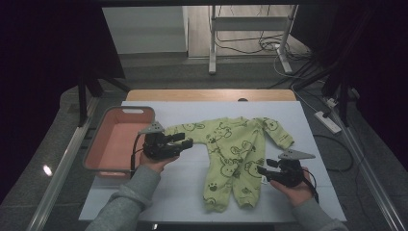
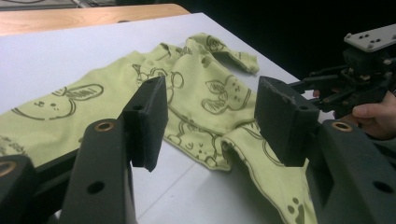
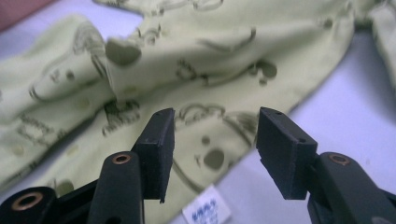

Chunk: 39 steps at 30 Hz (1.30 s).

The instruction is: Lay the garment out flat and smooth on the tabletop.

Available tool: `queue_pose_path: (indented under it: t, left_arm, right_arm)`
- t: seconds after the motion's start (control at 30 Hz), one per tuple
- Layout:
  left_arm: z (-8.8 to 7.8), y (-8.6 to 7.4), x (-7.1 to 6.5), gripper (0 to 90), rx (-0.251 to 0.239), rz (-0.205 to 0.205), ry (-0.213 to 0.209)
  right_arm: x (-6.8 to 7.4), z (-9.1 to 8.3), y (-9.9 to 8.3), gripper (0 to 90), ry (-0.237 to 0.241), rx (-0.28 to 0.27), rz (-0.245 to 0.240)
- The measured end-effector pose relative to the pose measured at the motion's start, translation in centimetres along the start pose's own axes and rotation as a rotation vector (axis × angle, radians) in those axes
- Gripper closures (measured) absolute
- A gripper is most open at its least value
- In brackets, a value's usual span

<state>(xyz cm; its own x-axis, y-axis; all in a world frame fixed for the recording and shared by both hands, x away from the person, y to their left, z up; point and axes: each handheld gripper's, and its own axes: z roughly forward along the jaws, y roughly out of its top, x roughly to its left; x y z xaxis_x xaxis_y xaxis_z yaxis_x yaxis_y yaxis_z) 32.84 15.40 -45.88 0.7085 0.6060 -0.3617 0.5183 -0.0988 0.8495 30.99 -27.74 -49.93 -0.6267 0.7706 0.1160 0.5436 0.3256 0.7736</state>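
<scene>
Lying flat on the white table [image 1: 159,192], yellow-green baby romper [image 1: 231,154] spread ahead of both sets of jaws, pink bin [image 1: 103,161] off behind the left gripper [image 1: 185,141]. Left gripper's jaws parted and empty above the sleeve; right gripper [image 1: 262,171] likewise released, poised just over a leg edge beside the white label [image 3: 207,210]. Likely trouble: pinching only a thin top layer, or bunching and dragging cloth, through closing before reaching the fabric.

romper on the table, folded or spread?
Spread. The romper lies flat on the white sheet, both sleeves out to the sides and both legs extended toward the person, with only minor wrinkles.
</scene>
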Motion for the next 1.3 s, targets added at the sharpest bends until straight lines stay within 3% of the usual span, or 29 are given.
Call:
queue_pose_path:
  t: [0.33,0.53,0.67,0.77,0.9,0.97,1.07,1.3]
  left_arm:
    - [-0.8,-0.8,-0.8,43.6,-0.01,0.017,0.011]
    - [-0.6,-1.0,-1.1,43.4,-0.006,0.021,0.007]
    - [-0.6,-1.3,-1.4,43.3,-0.007,0.019,0.01]
    - [-0.8,-1.7,-1.7,43.0,-0.006,0.015,0.013]
    - [-1.2,-2.3,-2.3,42.9,-0.015,0.007,0.022]
    - [-1.4,-2.5,-2.7,42.9,-0.022,0.008,0.026]
    - [-1.6,-2.7,-3.1,42.5,-0.024,0.008,0.028]
    - [-1.6,-3.3,-3.7,41.8,-0.015,0.002,0.019]
  right_arm:
    - [1.1,0.4,-1.4,42.1,0.0,0.071,-0.006]
    - [1.4,1.6,-1.8,38.9,-0.014,0.123,-0.017]
    - [2.4,1.8,-1.9,36.9,-0.062,0.136,-0.062]
    - [3.1,2.0,-1.9,44.6,-0.102,0.147,-0.079]
    - [3.7,1.9,-1.6,76.5,-0.094,0.157,-0.063]
    - [3.9,1.9,-1.6,84.1,-0.076,0.159,-0.054]
    - [3.9,1.5,-1.7,85.6,-0.084,0.165,-0.056]
    - [2.7,-3.0,-3.0,85.7,-0.11,0.122,0.004]
